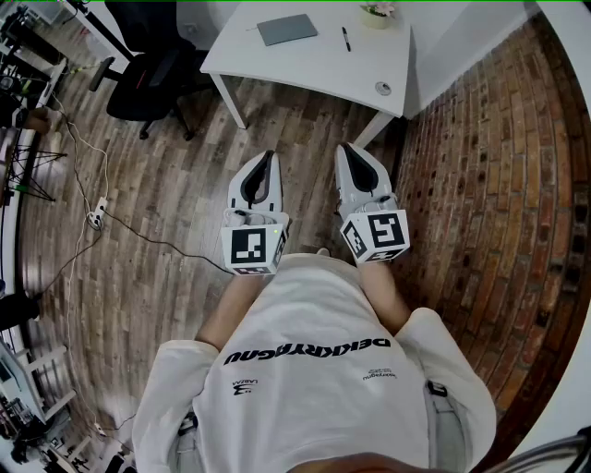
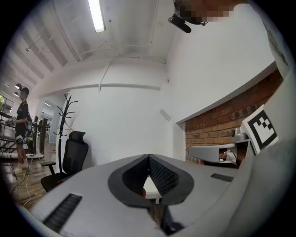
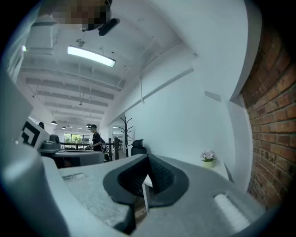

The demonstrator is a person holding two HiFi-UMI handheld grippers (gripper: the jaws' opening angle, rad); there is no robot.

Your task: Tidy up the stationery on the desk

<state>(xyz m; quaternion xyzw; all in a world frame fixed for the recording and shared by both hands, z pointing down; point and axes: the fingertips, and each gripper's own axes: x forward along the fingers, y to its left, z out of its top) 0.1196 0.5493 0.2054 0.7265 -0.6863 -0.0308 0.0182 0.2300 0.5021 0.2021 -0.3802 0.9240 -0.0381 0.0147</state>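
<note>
So nothing's actually started yet, as far as I can tell. The person stands back from the white desk (image 1: pixel 305 69), well apart from it, with both claws held up near the chest and pointing toward it.

The left gripper (image 1: pixel 268 159) has its jaws pressed together at the tips with nothing in them. You only see a bit of the desk through the gap behind the tips. Same deal with the right gripper (image 1: pixel 347 148): closed and empty.

The stuff to tidy is all on the desk: a flat grey notebook (image 1: pixel 287 29) (or something like it), a black pen (image 1: pixel 345 38) just to its right, and a little flower pot (image 1: pixel 376 14) at the far edge. There's also a small round thing (image 1: pixel 382 89) near the front corner, can't tell what it is.

My read: this is the approach step. Next move means walking up close to the desk, opening one claw and going for the pen, which is thin and lies flat, so it'll need a careful low pinch.
</note>
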